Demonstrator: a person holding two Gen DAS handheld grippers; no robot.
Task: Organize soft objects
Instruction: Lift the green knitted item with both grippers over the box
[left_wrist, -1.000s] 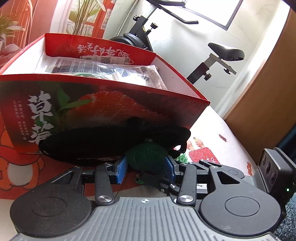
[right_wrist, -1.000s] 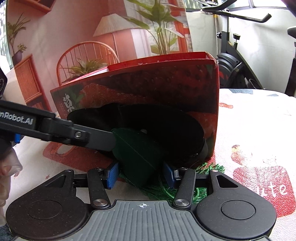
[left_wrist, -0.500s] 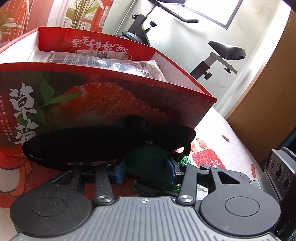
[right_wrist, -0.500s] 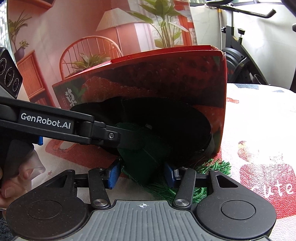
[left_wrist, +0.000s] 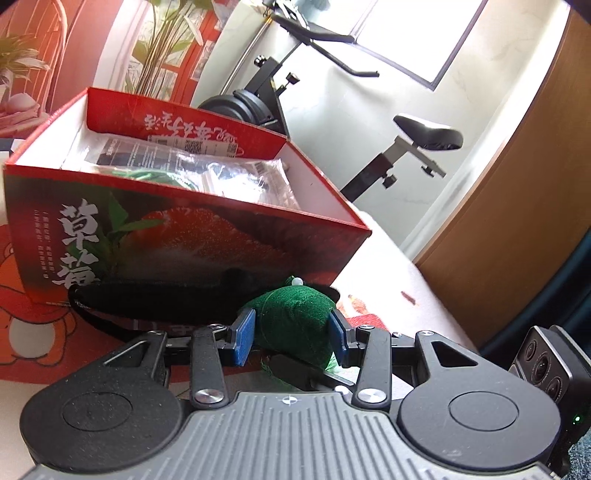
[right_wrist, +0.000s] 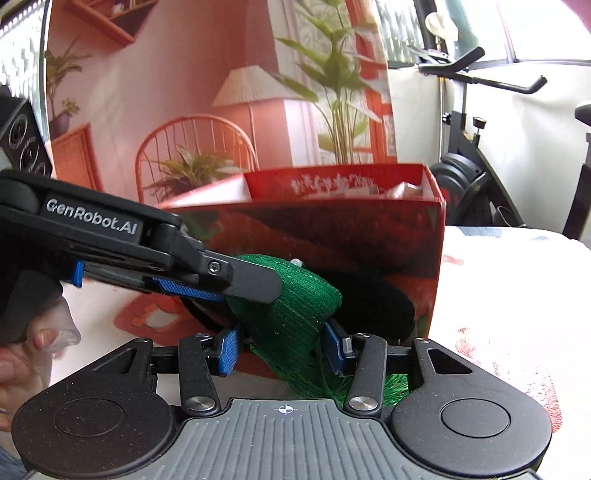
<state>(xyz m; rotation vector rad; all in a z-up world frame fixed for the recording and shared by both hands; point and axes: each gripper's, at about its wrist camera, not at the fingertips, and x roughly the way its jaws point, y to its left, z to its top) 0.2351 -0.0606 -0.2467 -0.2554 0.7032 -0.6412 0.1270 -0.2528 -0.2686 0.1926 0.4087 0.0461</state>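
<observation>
A green soft cloth piece (left_wrist: 291, 317) with a loose green fringe (right_wrist: 395, 384) hangs just in front of the red strawberry box (left_wrist: 184, 236). A black soft piece (left_wrist: 159, 299) is attached behind it and trails to the left. My left gripper (left_wrist: 291, 334) is shut on the green cloth, both blue pads pressing its sides. Its upper finger (right_wrist: 251, 282) reaches in from the left in the right wrist view. My right gripper (right_wrist: 281, 349) grips the same green cloth (right_wrist: 291, 295) lower down; its jaws are closing, squeezing the cloth.
The open box holds clear plastic packets (left_wrist: 207, 166). It stands on a patterned tablecloth (right_wrist: 509, 295). An exercise bike (left_wrist: 280, 107) stands behind the table, and a wooden panel (left_wrist: 517, 203) is to the right. A person's hand (right_wrist: 22, 350) holds the left gripper.
Both grippers have risen with the green cloth and black piece between them. The box now sits lower in both views, and its open top shows in the right wrist view.
</observation>
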